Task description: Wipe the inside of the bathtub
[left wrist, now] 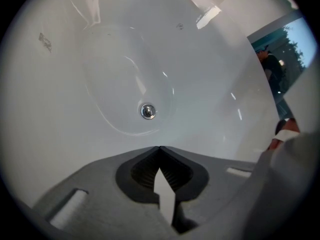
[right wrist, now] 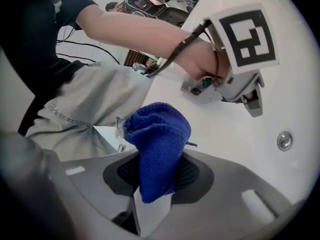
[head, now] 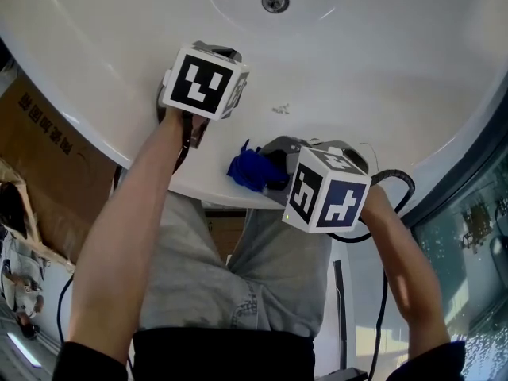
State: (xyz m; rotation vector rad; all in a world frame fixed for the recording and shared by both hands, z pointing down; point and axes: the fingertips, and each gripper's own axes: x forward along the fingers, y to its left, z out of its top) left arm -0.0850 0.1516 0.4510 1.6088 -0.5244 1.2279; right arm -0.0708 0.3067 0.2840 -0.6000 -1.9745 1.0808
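The white bathtub (head: 381, 62) fills the top of the head view, its metal drain (head: 275, 1) far up the basin. My right gripper (head: 270, 169) hangs over the near rim, shut on a bunched blue cloth (head: 250, 168). In the right gripper view the cloth (right wrist: 157, 154) stands up between the jaws. My left gripper (head: 214, 54) is above the tub's near wall, jaws closed with nothing between them. Its view looks down the basin at the drain (left wrist: 147, 111), with the gripper tips (left wrist: 159, 148) meeting. A small dark smudge (head: 280, 109) marks the tub wall between the grippers.
A brown cardboard box (head: 40, 133) leans outside the tub at the left. A glass wall (head: 468, 228) runs along the right. Black cables (head: 389, 213) trail from the grippers. The person's grey shorts (head: 222, 276) press against the rim.
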